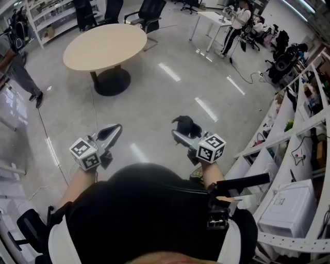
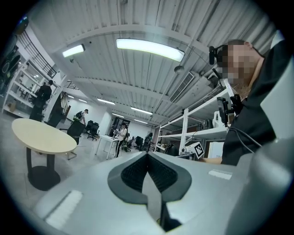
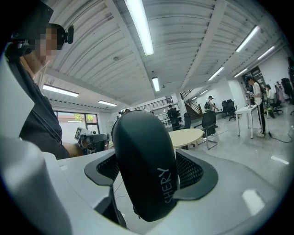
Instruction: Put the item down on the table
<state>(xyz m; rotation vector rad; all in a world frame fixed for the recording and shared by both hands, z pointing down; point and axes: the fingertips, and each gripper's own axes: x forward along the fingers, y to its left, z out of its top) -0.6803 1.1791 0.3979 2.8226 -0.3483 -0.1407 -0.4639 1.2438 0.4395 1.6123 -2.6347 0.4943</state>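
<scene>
A black computer mouse with white lettering sits between the two dark pads of my right gripper, which is shut on it. In the head view the same mouse shows as a dark lump at the tip of the right gripper, held out level over the floor. My left gripper is alongside it, to the left. Its jaws meet with nothing between them in the left gripper view. The round beige table stands some way ahead on a black pedestal, also seen as the table behind the mouse.
White metal shelving full of equipment runs along the right. Black office chairs stand behind the round table, and a white desk with a person beside it is further back. Another person stands at the far left. A thin cable lies on the floor.
</scene>
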